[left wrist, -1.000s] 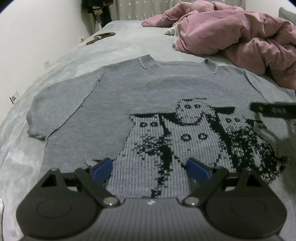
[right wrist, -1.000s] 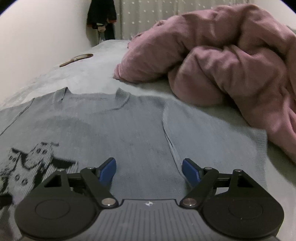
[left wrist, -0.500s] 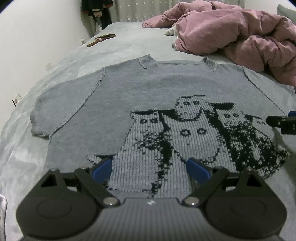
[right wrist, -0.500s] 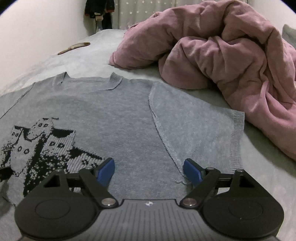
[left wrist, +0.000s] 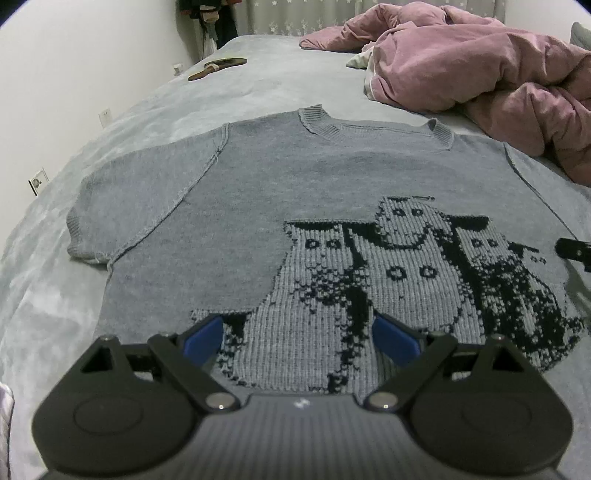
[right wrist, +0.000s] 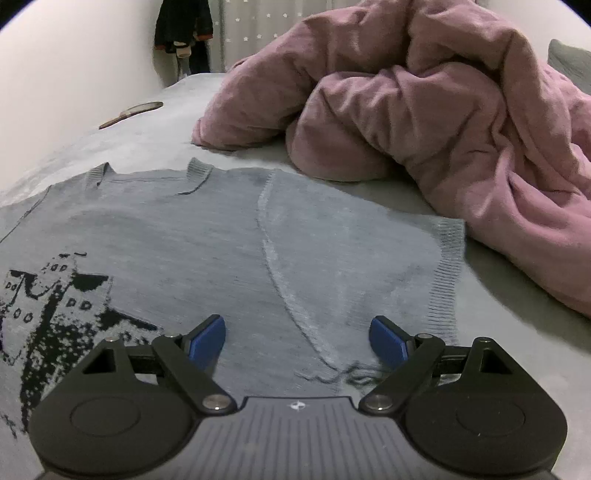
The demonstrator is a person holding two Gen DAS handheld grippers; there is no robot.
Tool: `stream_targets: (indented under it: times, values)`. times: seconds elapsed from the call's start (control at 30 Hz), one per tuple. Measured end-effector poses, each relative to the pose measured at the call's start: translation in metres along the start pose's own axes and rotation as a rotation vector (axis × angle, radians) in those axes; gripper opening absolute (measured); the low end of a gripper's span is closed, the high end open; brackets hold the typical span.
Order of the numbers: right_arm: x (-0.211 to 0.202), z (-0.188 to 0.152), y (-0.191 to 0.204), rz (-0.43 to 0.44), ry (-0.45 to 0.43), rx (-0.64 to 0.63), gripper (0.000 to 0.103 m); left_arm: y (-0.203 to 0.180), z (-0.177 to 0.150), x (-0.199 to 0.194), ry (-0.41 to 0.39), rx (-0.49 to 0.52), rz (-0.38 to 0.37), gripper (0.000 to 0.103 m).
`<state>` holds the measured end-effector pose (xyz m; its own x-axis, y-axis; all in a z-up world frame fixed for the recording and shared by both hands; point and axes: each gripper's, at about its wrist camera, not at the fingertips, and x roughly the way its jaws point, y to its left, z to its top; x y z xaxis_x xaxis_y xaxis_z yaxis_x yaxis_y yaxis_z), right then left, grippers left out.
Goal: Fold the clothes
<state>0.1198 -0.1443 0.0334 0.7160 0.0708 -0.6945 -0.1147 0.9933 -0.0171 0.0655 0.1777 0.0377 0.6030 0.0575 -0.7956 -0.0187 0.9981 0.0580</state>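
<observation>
Fingers [left wrist: 395,338] on your left gripper [left wrist: 299,338] stand wide apart with nothing between them, their blue pads hanging over the lower part of the grey sweater [left wrist: 295,184], above the dark knitted picture [left wrist: 424,277] of pale figures with small eyes. Your right gripper [right wrist: 297,339] is likewise released and grips nothing: its fingers [right wrist: 207,338] are spread over the sweater's right side, straddling the seam where the short sleeve [right wrist: 369,258] joins the body, and a few loose threads lie on the knit just in front of the tool. You have the sweater spread flat and front up on the bed [left wrist: 258,99], unfolded, with its ribbed collar [left wrist: 373,127] pointing away from you and both short sleeves laid out to the sides. In the left wrist view a dark tip of your other gripper shows at the right edge, over the sweater. Beyond the collar and along the sweater's right side a crumpled pink duvet [right wrist: 443,118] is heaped on the grey bedcover, its near edge close to the right sleeve's ribbed cuff without covering it. Farther up the bed, near the pale wall [left wrist: 74,74], lies a slim brown object [left wrist: 218,68] that you cannot identify from here, and dark clothes [right wrist: 183,26] hang in the far corner beside a star-patterned curtain [left wrist: 303,16].
</observation>
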Motion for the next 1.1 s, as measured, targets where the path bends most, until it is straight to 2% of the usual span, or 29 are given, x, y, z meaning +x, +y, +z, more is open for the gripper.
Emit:
stream_targets:
  times: [0.33,0.47,0.57,0.67,0.73,0.8,0.87,1.0,1.1]
  values:
    - [-0.021,-0.015,-0.015,0.025,0.006,0.047,0.086,0.006,0.0,-0.002,0.009,-0.024,0.002,0.093]
    - [-0.038,-0.026,-0.017,0.035,0.041,0.085,0.086,0.007,0.001,-0.002,0.013,-0.028,0.003,0.093]
    - [-0.058,-0.038,-0.022,0.07,0.044,0.147,0.086,0.007,0.001,-0.004,0.015,-0.032,-0.001,0.092]
    - [-0.082,-0.053,-0.04,0.124,0.017,0.291,0.085,0.01,0.002,-0.006,0.018,-0.046,-0.011,0.092]
    - [-0.096,-0.066,-0.055,0.162,0.009,0.402,0.077,0.012,0.001,-0.007,0.019,-0.051,-0.013,0.092]
    - [-0.107,-0.078,-0.069,0.195,0.007,0.506,0.062,0.015,0.0,-0.009,0.022,-0.056,-0.016,0.09]
    - [-0.113,-0.087,-0.075,0.207,0.019,0.554,0.056,0.018,-0.002,-0.01,0.027,-0.063,-0.025,0.089]
    - [-0.126,-0.1,-0.069,0.22,0.026,0.53,0.051,0.022,-0.007,-0.014,0.031,-0.071,-0.038,0.089]
    - [-0.134,-0.111,-0.055,0.194,0.03,0.452,0.046,0.026,-0.012,-0.017,0.036,-0.071,-0.045,0.089]
